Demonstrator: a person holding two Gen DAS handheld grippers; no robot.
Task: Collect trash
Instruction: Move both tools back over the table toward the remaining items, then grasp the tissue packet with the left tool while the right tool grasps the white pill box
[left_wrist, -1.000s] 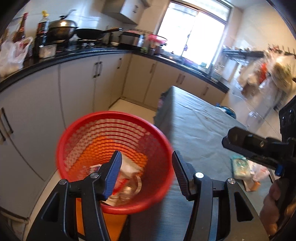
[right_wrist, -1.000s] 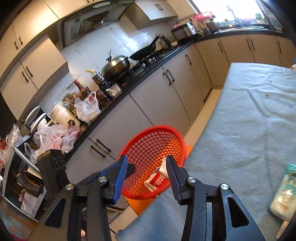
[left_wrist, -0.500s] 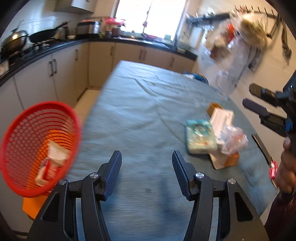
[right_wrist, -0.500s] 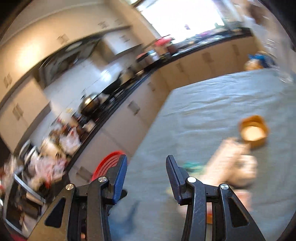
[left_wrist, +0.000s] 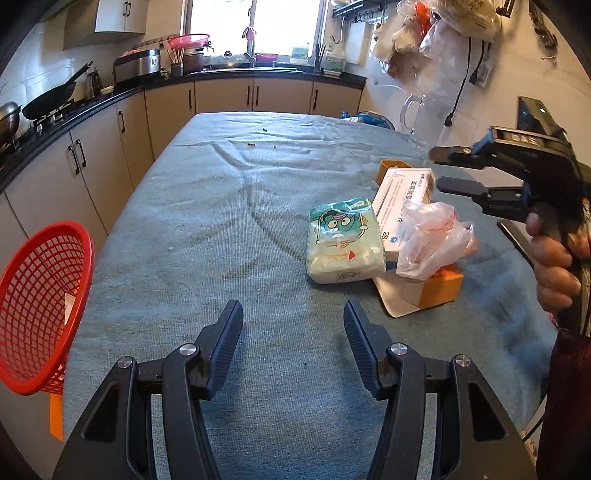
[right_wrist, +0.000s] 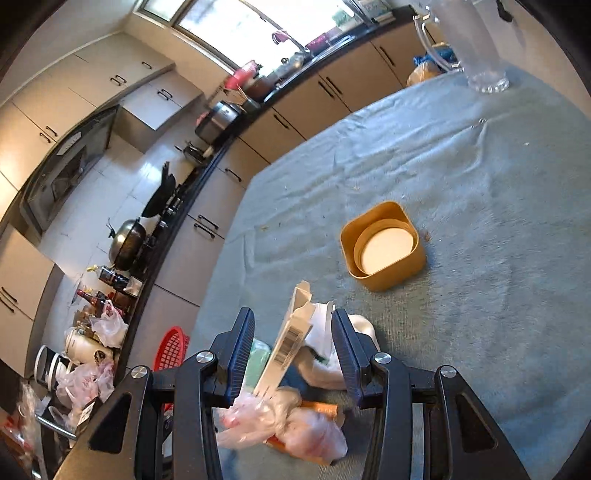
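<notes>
Both grippers have swung from the basket (left_wrist: 40, 306) back to the bench (left_wrist: 221, 206); fingers open, right gripper (right_wrist: 291, 347) above the box (right_wrist: 286, 347).

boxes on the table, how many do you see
3. A white box leans over the pile, an orange box lies under the plastic bag, and a yellow box sits apart behind them. More may hide under the pile.

The left gripper (left_wrist: 293, 332) hovers level, its jaws spread wide with nothing between the fingers. The right gripper (left_wrist: 448, 170) is held up in the person's right hand (left_wrist: 554, 266), tilted downward, its jaws parted and its fingers (right_wrist: 341, 343) gripping nothing.
</notes>
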